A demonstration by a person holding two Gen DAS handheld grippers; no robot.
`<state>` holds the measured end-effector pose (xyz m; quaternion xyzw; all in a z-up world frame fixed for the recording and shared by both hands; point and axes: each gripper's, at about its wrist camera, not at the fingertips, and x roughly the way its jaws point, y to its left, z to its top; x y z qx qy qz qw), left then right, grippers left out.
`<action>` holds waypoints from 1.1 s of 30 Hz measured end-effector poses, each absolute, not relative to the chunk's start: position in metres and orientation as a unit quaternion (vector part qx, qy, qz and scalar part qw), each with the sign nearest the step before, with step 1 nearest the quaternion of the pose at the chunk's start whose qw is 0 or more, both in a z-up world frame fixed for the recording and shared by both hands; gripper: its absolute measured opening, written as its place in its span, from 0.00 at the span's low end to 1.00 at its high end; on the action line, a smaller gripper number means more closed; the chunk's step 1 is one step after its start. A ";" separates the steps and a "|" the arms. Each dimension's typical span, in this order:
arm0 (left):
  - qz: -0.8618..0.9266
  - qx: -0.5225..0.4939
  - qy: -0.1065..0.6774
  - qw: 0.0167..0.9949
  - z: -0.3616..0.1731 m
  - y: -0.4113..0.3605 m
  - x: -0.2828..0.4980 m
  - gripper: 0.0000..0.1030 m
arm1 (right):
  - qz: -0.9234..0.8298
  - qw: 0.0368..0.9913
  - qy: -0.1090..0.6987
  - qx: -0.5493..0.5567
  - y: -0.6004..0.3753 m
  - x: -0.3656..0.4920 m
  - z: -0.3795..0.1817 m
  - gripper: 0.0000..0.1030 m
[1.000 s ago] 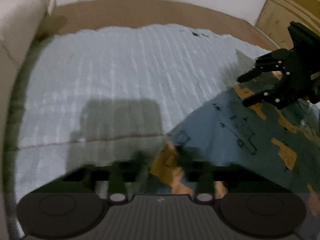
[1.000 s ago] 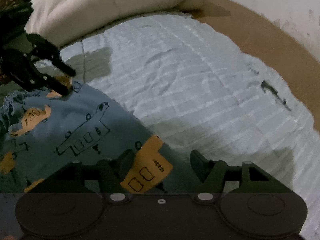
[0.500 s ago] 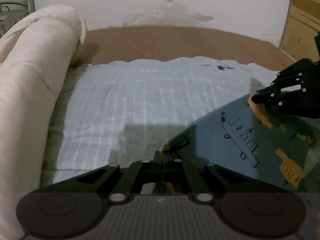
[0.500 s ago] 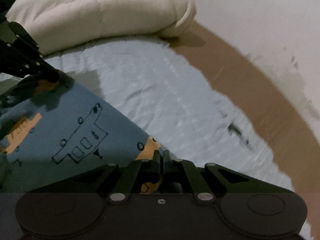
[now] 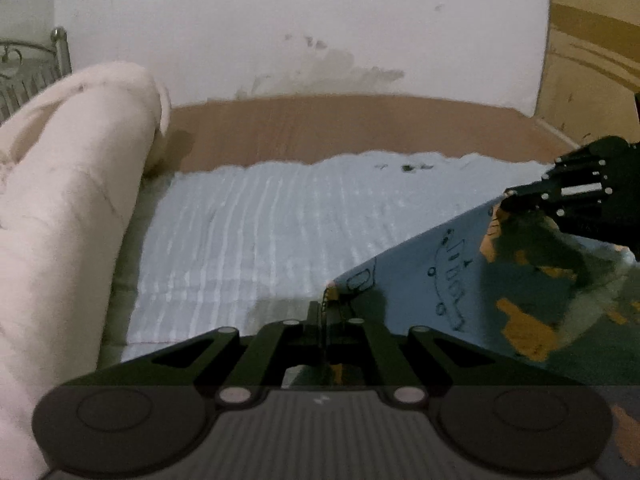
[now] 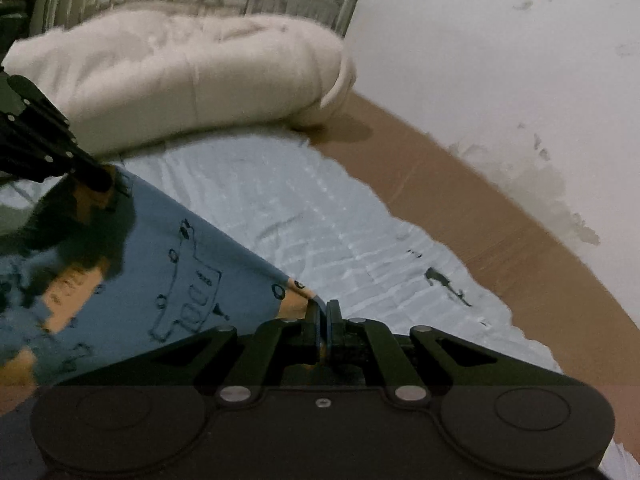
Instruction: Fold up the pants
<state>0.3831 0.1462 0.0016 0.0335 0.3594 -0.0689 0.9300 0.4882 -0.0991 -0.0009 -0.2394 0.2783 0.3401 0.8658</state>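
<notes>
The pants (image 5: pixel 460 280) hang taut above the bed (image 5: pixel 256 232), their held edge spanning from the left tool (image 5: pixel 325 312) to the right tool (image 6: pixel 325 320), each pinching one corner.

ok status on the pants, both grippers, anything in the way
Left gripper shut on pants edge. Right gripper shut on the other corner. Pants lifted, stretched between them over the blue sheet. Rolled duvet off to the side, not blocking.
</notes>
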 end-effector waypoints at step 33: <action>-0.103 0.090 0.315 0.939 -0.018 0.061 0.179 0.01 | 0.246 0.919 0.259 -0.165 -0.186 0.205 0.000 0.00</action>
